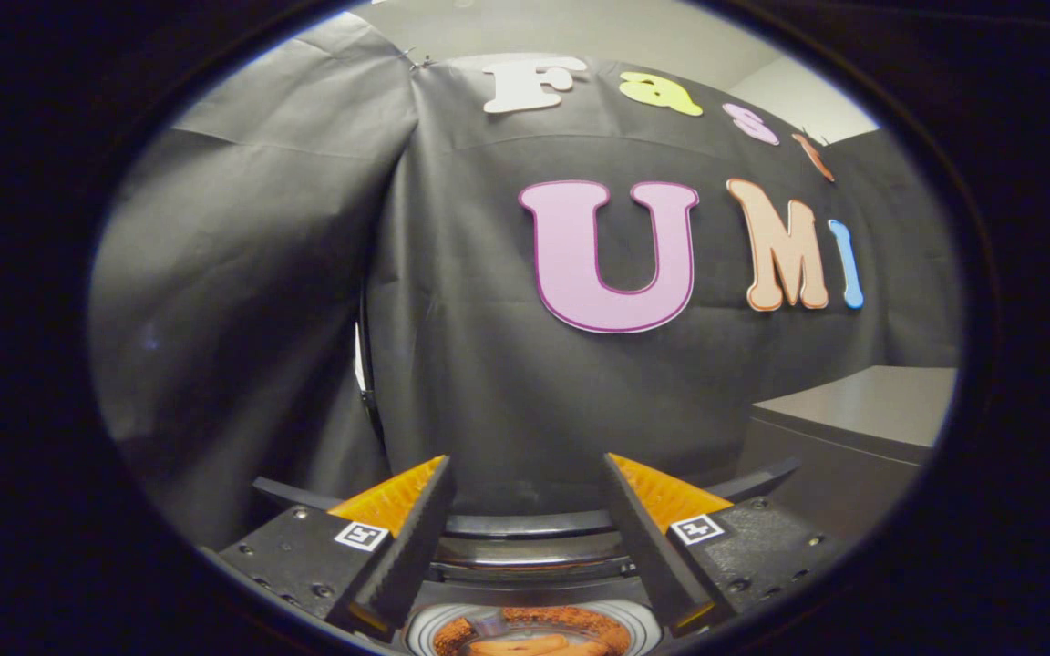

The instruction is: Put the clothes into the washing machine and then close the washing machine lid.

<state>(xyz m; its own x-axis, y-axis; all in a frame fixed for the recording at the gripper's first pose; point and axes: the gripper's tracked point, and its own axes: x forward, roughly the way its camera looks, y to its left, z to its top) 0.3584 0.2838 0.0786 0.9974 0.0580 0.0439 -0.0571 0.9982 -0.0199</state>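
My gripper [525,463] is open, its two fingers spread wide with nothing between them. Low between the fingers lies the top of the washing machine [525,556], a dark curved rim over a shiny band. Closer to me sits a round white-ringed opening [643,624] with orange cloth [534,642] inside it. I cannot tell how the lid stands. Beyond the fingertips is only the black cloth wall.
A grey cabinet [853,410] with a flat top stands to the right of the machine, close to the right finger. Black cloth walls close the space ahead and to the left, with a seam and a cable hanging at the corner [365,364].
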